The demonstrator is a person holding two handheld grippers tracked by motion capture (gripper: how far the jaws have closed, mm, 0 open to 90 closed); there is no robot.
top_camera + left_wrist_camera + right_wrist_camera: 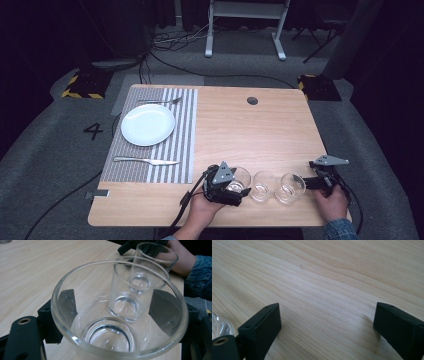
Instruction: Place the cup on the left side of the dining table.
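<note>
Left tool [239,192] jaws astride nearest glass [117,315], contact unclear. Right tool [325,322] jaws apart, empty, over surface [337,277]. Next, judged: confirm clamp, lift glass.

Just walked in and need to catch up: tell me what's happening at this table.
A person works two handheld grippers at a wooden table. The left gripper has its jaws on either side of the leftmost glass in a row of three near the front edge. The right gripper sits open beside the rightmost glass, holding nothing. A placemat to the left carries a white plate, a fork and a knife.
</note>
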